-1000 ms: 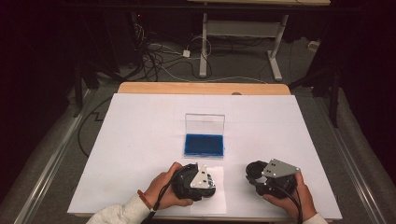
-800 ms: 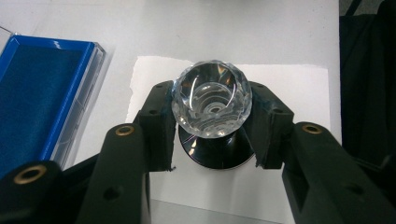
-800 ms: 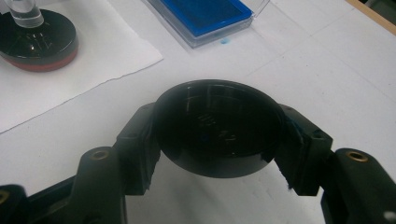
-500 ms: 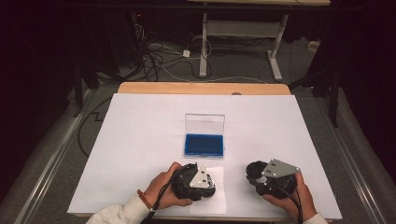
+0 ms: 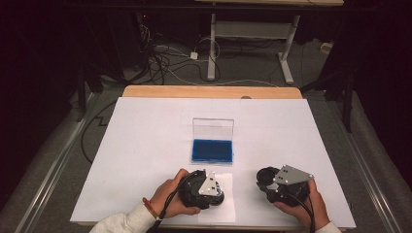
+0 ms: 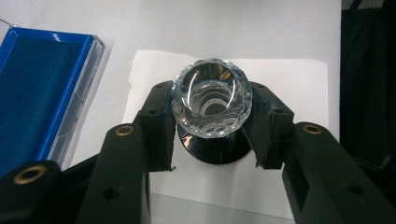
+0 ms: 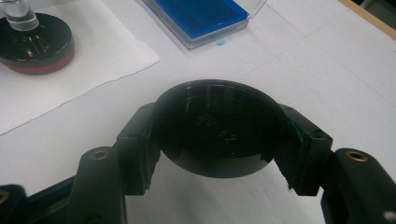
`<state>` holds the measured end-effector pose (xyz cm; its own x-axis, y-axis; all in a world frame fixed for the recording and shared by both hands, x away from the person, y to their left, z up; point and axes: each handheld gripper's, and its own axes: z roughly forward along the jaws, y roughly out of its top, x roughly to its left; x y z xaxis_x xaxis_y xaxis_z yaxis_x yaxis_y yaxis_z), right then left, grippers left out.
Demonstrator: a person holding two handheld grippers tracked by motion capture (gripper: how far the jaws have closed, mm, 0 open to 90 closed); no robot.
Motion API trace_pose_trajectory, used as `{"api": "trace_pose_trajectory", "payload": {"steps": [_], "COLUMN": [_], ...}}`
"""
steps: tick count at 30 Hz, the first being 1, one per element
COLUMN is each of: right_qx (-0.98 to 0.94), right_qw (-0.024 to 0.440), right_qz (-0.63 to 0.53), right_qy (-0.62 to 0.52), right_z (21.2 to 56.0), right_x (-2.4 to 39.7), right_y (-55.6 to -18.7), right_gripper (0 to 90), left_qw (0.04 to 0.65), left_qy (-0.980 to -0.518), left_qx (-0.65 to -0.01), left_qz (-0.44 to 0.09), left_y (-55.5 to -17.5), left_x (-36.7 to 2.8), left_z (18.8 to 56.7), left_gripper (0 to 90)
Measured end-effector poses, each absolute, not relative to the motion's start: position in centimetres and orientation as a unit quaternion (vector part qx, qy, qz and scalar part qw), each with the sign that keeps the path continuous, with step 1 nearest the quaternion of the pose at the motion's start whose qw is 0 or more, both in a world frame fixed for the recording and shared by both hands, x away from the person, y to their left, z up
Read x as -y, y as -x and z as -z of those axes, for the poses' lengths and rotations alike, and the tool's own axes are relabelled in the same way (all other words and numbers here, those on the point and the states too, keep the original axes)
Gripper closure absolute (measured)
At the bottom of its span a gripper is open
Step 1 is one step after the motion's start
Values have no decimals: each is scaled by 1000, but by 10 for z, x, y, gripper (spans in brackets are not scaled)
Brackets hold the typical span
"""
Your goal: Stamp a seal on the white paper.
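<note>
Glass, faceted and clear, is what the left gripper [image 6: 212, 140] pinches: a cut-crystal knob [image 6: 211, 103] standing on a black disc base [image 6: 215, 151], which rests on a small white paper sheet [image 6: 289, 88] at the near edge of the table [image 5: 145, 145]. Its jaws press on the knob's faceted rim from both sides. That piece looks hard, slick and liable to chip, so a hold low on the widest ring of facets, with modest pressure, seems safest. The right gripper [image 7: 219, 154] clamps a round black cap [image 7: 218, 126] across its width, near and to the right of the sheet; the cap looks light, stiff and smooth-walled, best held by its rim as here. Farther off, at the middle of the table, lies an open case [image 5: 212, 150] with a blue lining and a clear lid standing upright at its far side. Faint raised marks show inside the cap, too dim to read; no brand or label is legible elsewhere.
</note>
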<state>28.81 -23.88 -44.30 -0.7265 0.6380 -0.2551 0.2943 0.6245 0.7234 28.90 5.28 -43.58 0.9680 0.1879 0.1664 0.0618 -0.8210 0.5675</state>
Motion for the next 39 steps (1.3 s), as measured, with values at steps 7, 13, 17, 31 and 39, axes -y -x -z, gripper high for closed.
{"api": "trace_pose_trajectory", "payload": {"steps": [7, 13, 17, 31, 39], "right_qx": [-866, -863, -859, -858, -858], "right_qw": [252, 251, 256, 257, 258], "right_qz": [-339, -339, -342, -335, -332], "right_qy": [-269, -279, -283, -292, -295], "right_z": [443, 445, 442, 445, 446], "right_x": [238, 241, 243, 250, 254], "right_y": [-289, -290, -288, -277, -273], "right_gripper": [385, 385, 385, 385, 385], "left_qw": [296, 296, 297, 302, 304], "left_qy": [-947, -947, -947, -946, -945], "left_qx": [-69, -72, -74, -74, -74], "left_qz": [-99, -99, -101, -96, -97], "left_y": [-291, -291, -290, -291, -291], "left_x": [-54, -54, -55, -56, -56], "left_z": [436, 436, 437, 437, 438], "left_gripper": [549, 549, 548, 548, 549]}}
